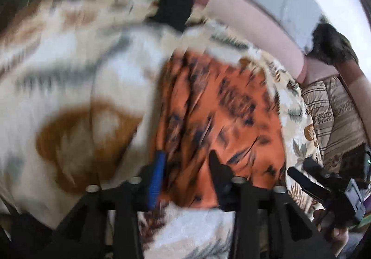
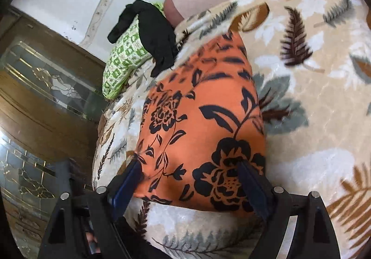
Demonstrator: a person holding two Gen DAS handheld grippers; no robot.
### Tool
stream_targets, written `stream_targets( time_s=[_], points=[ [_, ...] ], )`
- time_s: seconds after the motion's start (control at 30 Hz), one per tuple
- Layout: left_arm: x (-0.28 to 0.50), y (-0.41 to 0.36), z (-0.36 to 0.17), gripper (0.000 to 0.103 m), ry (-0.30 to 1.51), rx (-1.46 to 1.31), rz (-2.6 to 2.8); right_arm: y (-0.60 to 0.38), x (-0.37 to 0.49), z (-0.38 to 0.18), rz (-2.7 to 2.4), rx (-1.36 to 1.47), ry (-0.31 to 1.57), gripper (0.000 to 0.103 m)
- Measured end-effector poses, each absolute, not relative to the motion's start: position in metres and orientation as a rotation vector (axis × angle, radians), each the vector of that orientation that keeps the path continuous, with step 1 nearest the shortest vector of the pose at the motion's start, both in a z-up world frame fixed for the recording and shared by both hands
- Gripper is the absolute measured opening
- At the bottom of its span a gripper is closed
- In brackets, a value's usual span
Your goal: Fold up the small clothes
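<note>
Left hand-held gripper (image 1: pixel 185 161): jaws partly apart over the near edge of the cloth; whether the pads press it I cannot tell, the view is blurred.
Right hand-held gripper (image 2: pixel 190 173): jaws wide apart, one finger at each side of the cloth's near end, not clamped.
Orange satin cloth with black flower print (image 2: pixel 204 119): lies flat on the bed, running away from both grippers.
Cream fleece blanket with leaf pattern (image 2: pixel 313 101): covers the bed under the cloth.
Black garment (image 2: pixel 157 36): at the far edge, draped on a green-and-white patterned pillow (image 2: pixel 123 57).
</note>
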State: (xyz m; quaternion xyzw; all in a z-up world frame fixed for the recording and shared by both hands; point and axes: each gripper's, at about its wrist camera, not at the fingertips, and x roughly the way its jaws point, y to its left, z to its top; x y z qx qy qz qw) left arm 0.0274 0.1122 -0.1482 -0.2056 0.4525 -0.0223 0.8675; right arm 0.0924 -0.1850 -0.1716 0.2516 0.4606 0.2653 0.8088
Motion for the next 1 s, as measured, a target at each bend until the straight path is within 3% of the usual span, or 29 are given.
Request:
stream_targets(
  time_s=[0.03,0.07,0.3,0.33,0.37,0.4,0.43,0.47,0.6,0.87,0.9,0.97,1.0],
  points=[
    [0.034,0.111,-0.141,0.058,0.922,-0.410,-0.044,-0.188,0.095,-0.171,0.561,0.542,0.986,0.087],
    [0.044,0.112,-0.137,0.059,0.910,-0.389,-0.042,-0.194,0.100,-0.171,0.553,0.554,0.983,0.087],
    [0.146,0.124,-0.168,0.058,1.077,-0.384,-0.072,-0.216,0.119,-0.180,0.503,0.606,0.995,0.087],
    [0.154,0.124,-0.168,0.052,1.070,-0.385,-0.088,-0.218,0.120,-0.181,0.501,0.607,0.994,0.087],
    [0.159,0.122,-0.167,0.032,1.064,-0.380,-0.096,-0.219,0.121,-0.183,0.500,0.612,0.995,0.087],
    [0.166,0.119,-0.166,0.019,1.057,-0.362,-0.107,-0.219,0.123,-0.185,0.502,0.614,0.998,0.087],
    [0.168,0.118,-0.166,0.010,1.055,-0.337,-0.107,-0.219,0.125,-0.188,0.504,0.611,1.006,0.087],
    [0.168,0.118,-0.167,0.010,1.043,-0.308,-0.094,-0.219,0.128,-0.192,0.504,0.608,1.020,0.087],
    [0.170,0.131,-0.192,0.012,1.058,-0.313,-0.042,-0.217,0.136,-0.202,0.510,0.606,1.065,0.087],
    [0.155,0.112,-0.150,0.018,0.968,-0.226,-0.041,-0.227,0.162,-0.206,0.558,0.713,1.066,0.087],
    [0.147,0.109,-0.143,0.021,0.953,-0.227,-0.049,-0.227,0.169,-0.209,0.574,0.738,1.077,0.087],
    [0.128,0.098,-0.128,0.041,0.901,-0.239,-0.078,-0.228,0.190,-0.220,0.593,0.806,1.109,0.087],
    [0.118,0.090,-0.123,0.045,0.880,-0.233,-0.098,-0.229,0.200,-0.226,0.600,0.844,1.129,0.087]
  ],
)
